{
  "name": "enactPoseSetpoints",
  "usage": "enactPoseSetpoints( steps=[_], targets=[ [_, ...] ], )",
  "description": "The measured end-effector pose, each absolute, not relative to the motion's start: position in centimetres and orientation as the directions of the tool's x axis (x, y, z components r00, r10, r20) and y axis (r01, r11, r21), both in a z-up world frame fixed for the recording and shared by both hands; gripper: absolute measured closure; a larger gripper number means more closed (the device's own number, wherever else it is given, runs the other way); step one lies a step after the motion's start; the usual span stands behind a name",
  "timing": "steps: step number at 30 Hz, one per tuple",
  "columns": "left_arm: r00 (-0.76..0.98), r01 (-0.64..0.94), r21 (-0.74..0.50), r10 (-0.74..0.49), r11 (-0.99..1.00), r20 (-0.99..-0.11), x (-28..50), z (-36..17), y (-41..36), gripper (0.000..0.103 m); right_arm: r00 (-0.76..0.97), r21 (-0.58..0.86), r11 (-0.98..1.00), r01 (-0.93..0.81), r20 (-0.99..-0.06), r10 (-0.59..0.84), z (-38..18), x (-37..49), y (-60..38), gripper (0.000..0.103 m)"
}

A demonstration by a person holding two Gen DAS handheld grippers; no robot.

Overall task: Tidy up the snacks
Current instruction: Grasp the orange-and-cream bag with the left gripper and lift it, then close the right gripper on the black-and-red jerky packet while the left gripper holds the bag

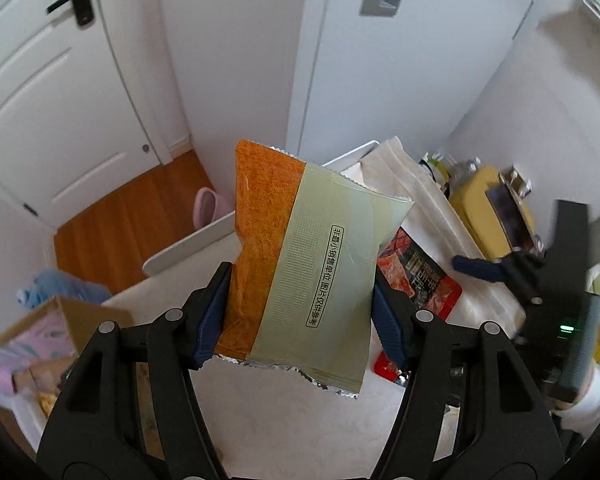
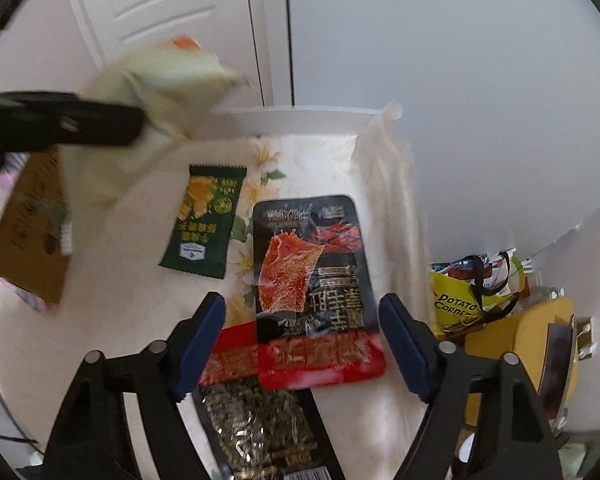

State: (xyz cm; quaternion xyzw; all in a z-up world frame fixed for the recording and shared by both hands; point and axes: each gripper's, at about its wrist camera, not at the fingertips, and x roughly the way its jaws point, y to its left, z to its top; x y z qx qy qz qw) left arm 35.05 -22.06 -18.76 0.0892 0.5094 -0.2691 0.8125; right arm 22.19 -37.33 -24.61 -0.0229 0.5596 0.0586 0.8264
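Left gripper (image 1: 300,312) clamps orange-green packet (image 1: 300,264) | right gripper (image 2: 302,344) open above red-black pouch (image 2: 312,280)

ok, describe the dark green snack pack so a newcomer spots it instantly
On the floral tablecloth, look just left of the big black-and-red jerky pouch. The dark green pack lies flat there, the only green one, with yellow chips pictured and a zigzag top edge.

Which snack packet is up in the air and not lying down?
The orange and pale green packet: the left claw pinches it up off the table, while the dark green packet and the black and red one lie flat.
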Motion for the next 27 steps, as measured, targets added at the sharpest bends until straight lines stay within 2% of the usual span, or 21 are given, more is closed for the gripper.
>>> enactPoseSetpoints(
  steps=[4,8,14,18,20,23,25,27],
  targets=[
    [0.348,0.516,-0.137,-0.353,0.846,-0.868,34.6,-18.6,-21.3,0.041,0.329,-0.014,0.993,-0.114,-0.944,0.025,-26.3,23.4,-36.9,0.039],
    [0.354,0.507,-0.150,-0.364,0.849,-0.861,34.5,-18.6,-21.2,0.042,0.309,-0.059,0.991,-0.119,-0.951,-0.019,-27.3,23.8,-36.3,0.039],
    [0.350,0.503,-0.169,-0.379,0.848,-0.857,34.8,-18.6,-20.8,0.041,0.304,-0.010,0.996,-0.090,-0.952,0.018,-27.5,24.5,-37.3,0.040],
    [0.349,0.499,-0.177,-0.384,0.848,-0.855,35.0,-18.5,-20.8,0.042,0.301,0.001,0.994,-0.113,-0.953,0.035,-27.3,25.0,-37.8,0.044],
    [0.350,0.497,-0.181,-0.387,0.849,-0.853,35.0,-18.5,-20.7,0.042,0.310,0.001,0.992,-0.126,-0.950,0.040,-27.1,25.0,-37.8,0.050],
    [0.349,0.496,-0.186,-0.391,0.848,-0.851,35.1,-18.5,-20.4,0.042,0.324,-0.006,0.988,-0.153,-0.945,0.044,-26.4,25.3,-37.2,0.066],
    [0.349,0.495,-0.189,-0.394,0.848,-0.850,35.0,-18.5,-20.3,0.042,0.320,0.029,0.986,-0.167,-0.944,0.082,-26.2,25.5,-37.0,0.093],
    [0.351,0.492,-0.194,-0.397,0.848,-0.848,35.0,-18.3,-20.2,0.041,0.316,0.032,0.985,-0.171,-0.945,0.085,-26.5,25.7,-36.8,0.093]
  ],
)
